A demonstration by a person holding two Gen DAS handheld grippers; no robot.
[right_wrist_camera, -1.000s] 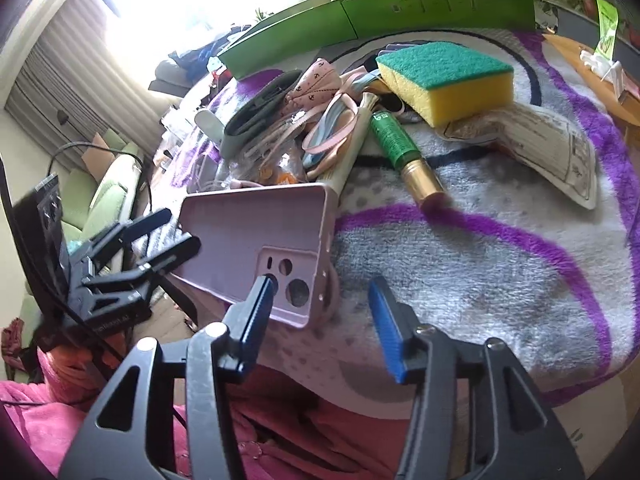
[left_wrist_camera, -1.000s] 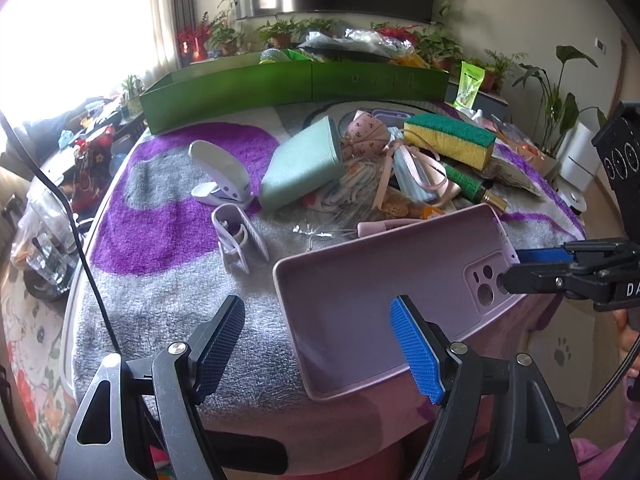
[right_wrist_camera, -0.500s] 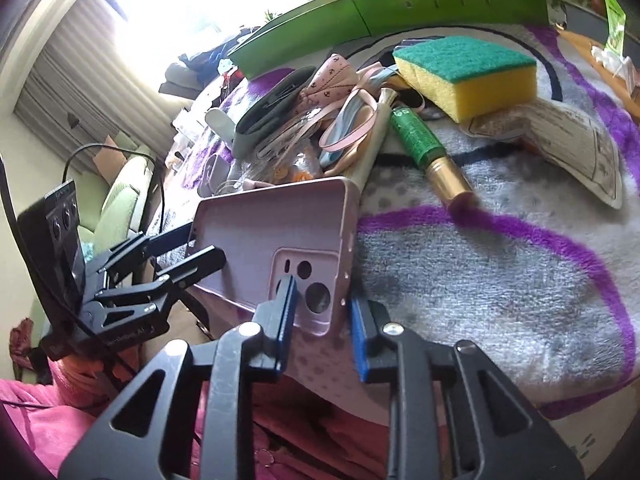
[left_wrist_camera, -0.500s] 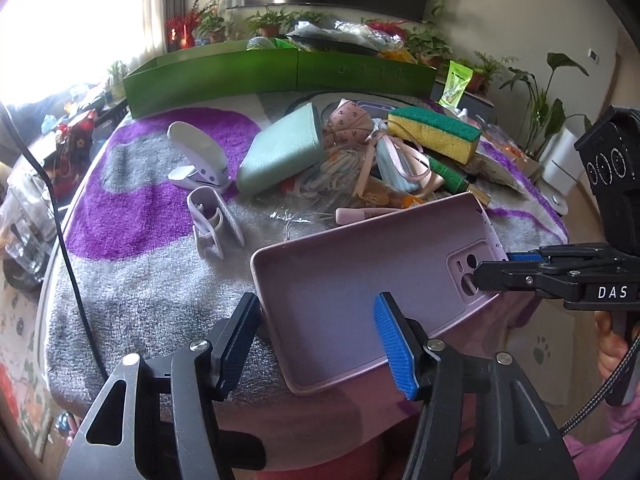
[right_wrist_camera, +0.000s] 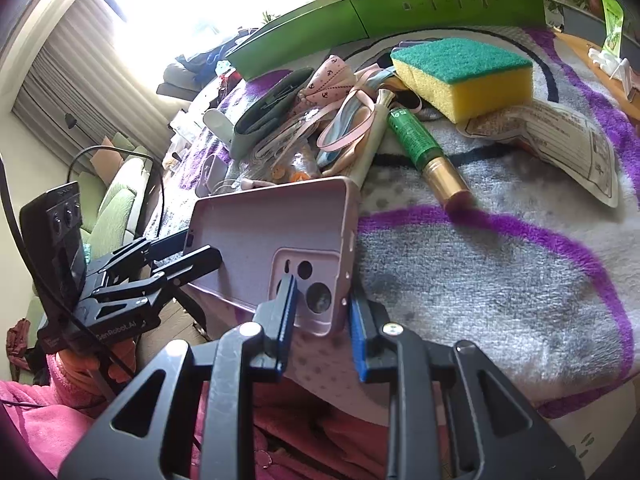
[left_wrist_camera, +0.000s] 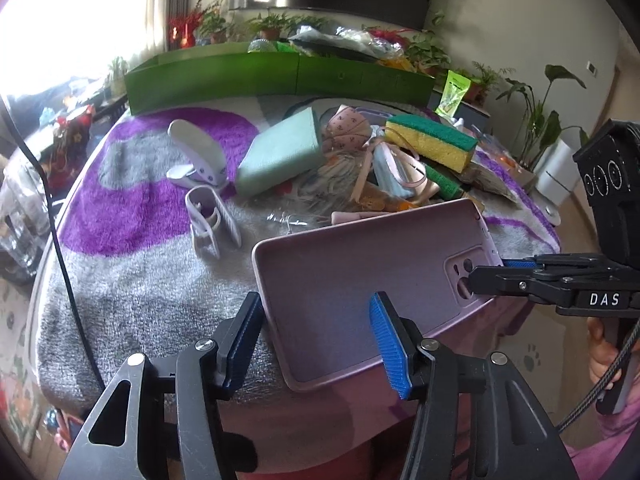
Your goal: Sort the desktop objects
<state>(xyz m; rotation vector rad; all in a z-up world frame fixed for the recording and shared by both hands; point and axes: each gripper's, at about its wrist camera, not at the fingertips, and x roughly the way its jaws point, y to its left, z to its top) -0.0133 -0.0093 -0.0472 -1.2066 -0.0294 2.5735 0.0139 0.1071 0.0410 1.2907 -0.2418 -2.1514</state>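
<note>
A pale pink phone case (left_wrist_camera: 352,272) (right_wrist_camera: 260,232) hangs tilted over the front edge of the rug-covered table, its inner side facing the left wrist view. My right gripper (right_wrist_camera: 322,292) (left_wrist_camera: 486,270) is shut on the corner with the camera cutout. My left gripper (left_wrist_camera: 316,312) (right_wrist_camera: 200,246) straddles the case's opposite end. Its jaws are closing, one finger behind the case and one in front, and a gap still shows at the pads.
A pile lies mid-table: a yellow-green sponge (left_wrist_camera: 432,140) (right_wrist_camera: 464,68), a mint pouch (left_wrist_camera: 280,156), a green tube (right_wrist_camera: 412,136), pink ribbons and a paper packet (right_wrist_camera: 560,144). A white punch (left_wrist_camera: 196,152) and a clip (left_wrist_camera: 208,220) lie left. A green tray (left_wrist_camera: 260,76) spans the back.
My right gripper closed on the case's camera corner. The left jaws narrowed around the other end. The case sits more tilted and closer to the left gripper.
</note>
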